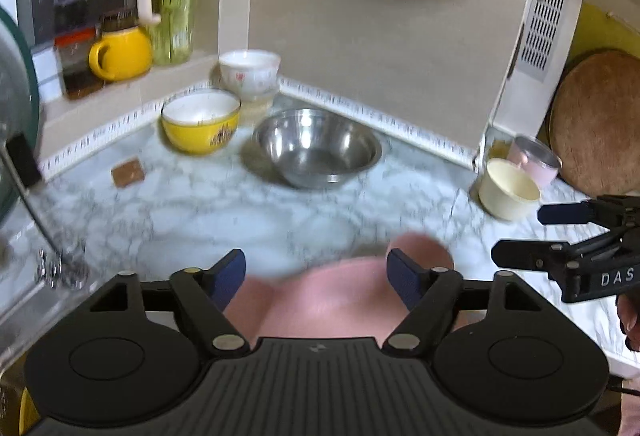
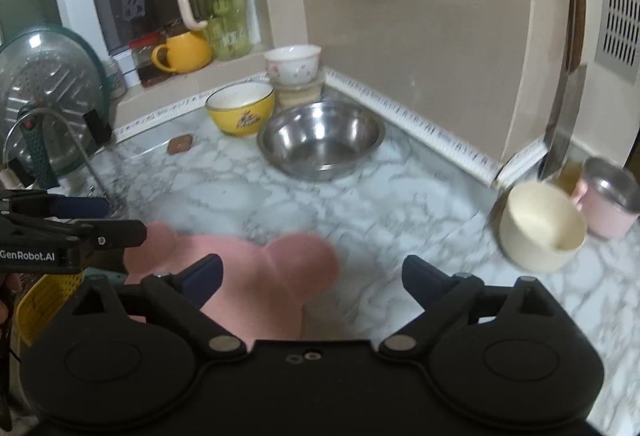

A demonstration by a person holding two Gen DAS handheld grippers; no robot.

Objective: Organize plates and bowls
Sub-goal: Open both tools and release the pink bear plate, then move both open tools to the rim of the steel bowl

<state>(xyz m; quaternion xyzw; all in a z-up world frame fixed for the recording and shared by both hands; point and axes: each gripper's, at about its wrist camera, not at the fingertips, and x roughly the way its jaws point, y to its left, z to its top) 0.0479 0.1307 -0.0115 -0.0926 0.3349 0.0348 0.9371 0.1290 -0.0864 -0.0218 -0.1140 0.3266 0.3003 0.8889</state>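
A pink plate with two round ears [image 1: 340,300] [image 2: 256,276] lies on the marble counter [image 1: 200,211] close in front. My left gripper [image 1: 316,268] is open above it, pads clear of its rim. My right gripper [image 2: 312,268] [image 1: 517,232] is open wide, with the plate under its left finger and bare counter between its pads. The left gripper [image 2: 125,218] shows at the left edge of the right wrist view. Further back stand a steel bowl [image 1: 316,147] [image 2: 320,139], a yellow bowl [image 1: 200,123] [image 2: 240,111] and a white flowered bowl [image 1: 250,69] [image 2: 292,63] on a clear container.
A cream bowl [image 1: 508,189] [image 2: 540,228] and a pink cup [image 1: 536,159] [image 2: 612,207] sit at the right by the white microwave [image 1: 540,35]. A knife [image 2: 560,139] hangs there. The sink tap [image 2: 80,151] and a glass lid [image 2: 48,95] are at the left.
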